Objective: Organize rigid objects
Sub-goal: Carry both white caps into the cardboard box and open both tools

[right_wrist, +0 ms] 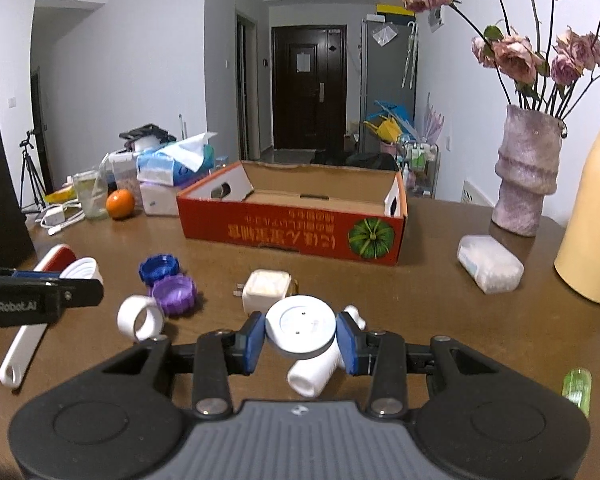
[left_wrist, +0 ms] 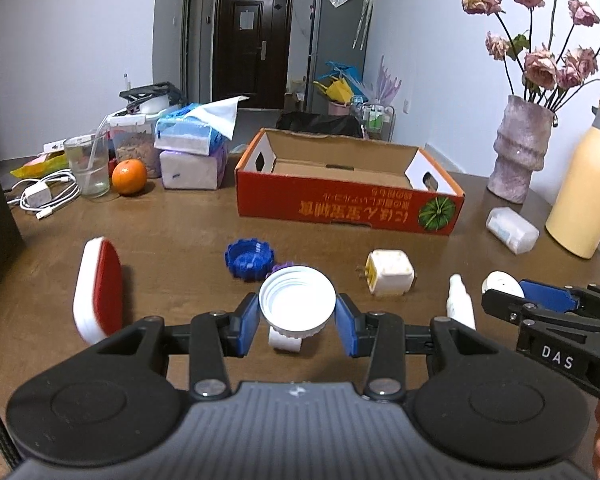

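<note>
Brown table [left_wrist: 180, 224], cluttered. Red cardboard box [left_wrist: 348, 204] sits open at mid-table, nothing visible inside from either view. Between the box and the grippers: blue ridged cap [left_wrist: 249, 259], purple ridged cap [right_wrist: 174, 289] just beside it, white plug adapter [left_wrist: 390, 272] with prongs to the left, white ring [right_wrist: 140, 317], and a white-and-red flat piece [left_wrist: 98, 290] off to the left side. A small white bottle [left_wrist: 461, 305] lies near the right gripper in the left view. Right of the box: clear plastic container [right_wrist: 490, 263], textured vase [right_wrist: 526, 172] with dried roses, yellow flask [right_wrist: 592, 216]. A green translucent item [right_wrist: 577, 390] lies near the table edge at right. Back left corner: orange [left_wrist: 129, 176], glass with straw [left_wrist: 87, 166], tissue packs [left_wrist: 192, 152], white charger and cable [left_wrist: 40, 196]. Path to the box looks clear above the small parts. Left gripper [left_wrist: 297, 312]: jaws partly closed, blue pads pinching a white screw lid [left_wrist: 297, 300] by its rim, open side facing the camera, lifted off the table. Right gripper [right_wrist: 300, 330]: jaws narrowly set, pads clamped on a white round disc [right_wrist: 300, 326] at opposite edges, also off the surface; a white tubular part [right_wrist: 312, 376] shows below it, can't tell whether attached.
</note>
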{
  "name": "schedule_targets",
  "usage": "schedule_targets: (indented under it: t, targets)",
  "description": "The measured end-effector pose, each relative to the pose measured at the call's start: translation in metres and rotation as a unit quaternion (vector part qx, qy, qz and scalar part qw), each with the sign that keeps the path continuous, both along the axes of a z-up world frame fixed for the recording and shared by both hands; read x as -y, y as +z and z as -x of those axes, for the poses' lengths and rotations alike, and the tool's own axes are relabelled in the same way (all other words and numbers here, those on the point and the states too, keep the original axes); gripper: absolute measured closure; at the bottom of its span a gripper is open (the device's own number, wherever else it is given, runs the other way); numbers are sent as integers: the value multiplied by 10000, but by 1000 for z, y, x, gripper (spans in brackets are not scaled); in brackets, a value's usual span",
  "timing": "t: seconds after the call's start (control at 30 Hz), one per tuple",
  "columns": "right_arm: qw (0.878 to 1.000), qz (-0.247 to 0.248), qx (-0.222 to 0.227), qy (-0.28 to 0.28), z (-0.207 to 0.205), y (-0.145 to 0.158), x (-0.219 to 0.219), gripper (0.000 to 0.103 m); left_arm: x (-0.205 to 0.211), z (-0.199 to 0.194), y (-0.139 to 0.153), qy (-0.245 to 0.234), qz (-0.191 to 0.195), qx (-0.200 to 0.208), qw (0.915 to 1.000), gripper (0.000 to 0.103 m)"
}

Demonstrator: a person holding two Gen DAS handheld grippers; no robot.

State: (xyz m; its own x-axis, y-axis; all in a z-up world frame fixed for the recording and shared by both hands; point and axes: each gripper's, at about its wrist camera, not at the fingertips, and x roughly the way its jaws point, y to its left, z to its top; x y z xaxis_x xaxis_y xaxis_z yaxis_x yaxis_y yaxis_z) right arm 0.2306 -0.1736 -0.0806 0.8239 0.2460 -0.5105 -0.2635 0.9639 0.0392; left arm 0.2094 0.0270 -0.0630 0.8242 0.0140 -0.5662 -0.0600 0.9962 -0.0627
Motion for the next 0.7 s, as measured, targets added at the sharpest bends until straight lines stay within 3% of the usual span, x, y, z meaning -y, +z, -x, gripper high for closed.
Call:
schedule_targets:
  t: [0.7]
  targets:
    - [9985, -249, 396, -290, -71, 23, -14, 65, 9, -77, 30, 170, 201, 340, 9991, 61]
